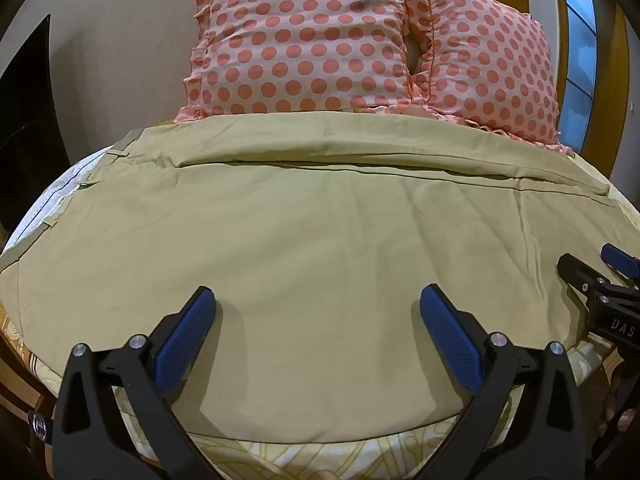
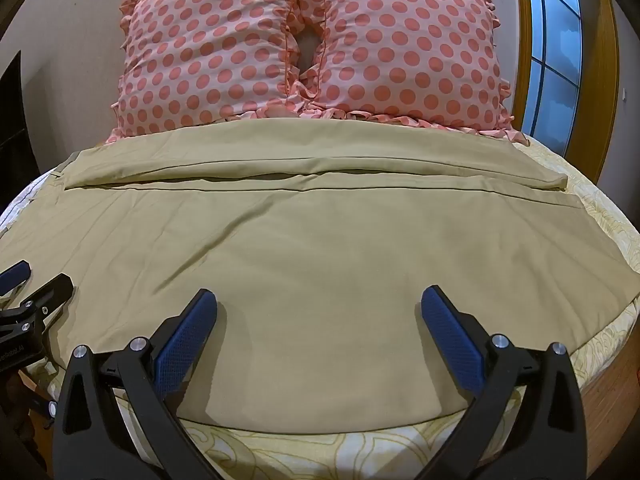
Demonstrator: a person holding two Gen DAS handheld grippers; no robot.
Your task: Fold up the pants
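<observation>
Khaki pants point(image 1: 304, 240) lie flat across the bed, waistband at the left, leg ends at the right, one leg laid beside the other along a lengthwise seam. They also show in the right wrist view point(image 2: 320, 248). My left gripper point(image 1: 318, 300) is open and empty over the pants' near edge, toward the waist end. My right gripper point(image 2: 319, 302) is open and empty over the near edge, toward the leg end. The right gripper shows at the right edge of the left wrist view point(image 1: 588, 264). The left gripper shows at the left edge of the right wrist view point(image 2: 40, 280).
Two pink polka-dot pillows point(image 2: 208, 48) point(image 2: 412, 48) stand behind the pants at the head of the bed. A yellow patterned bedsheet point(image 2: 360, 456) shows at the near edge. A window with a wooden frame point(image 2: 556, 56) is at the right.
</observation>
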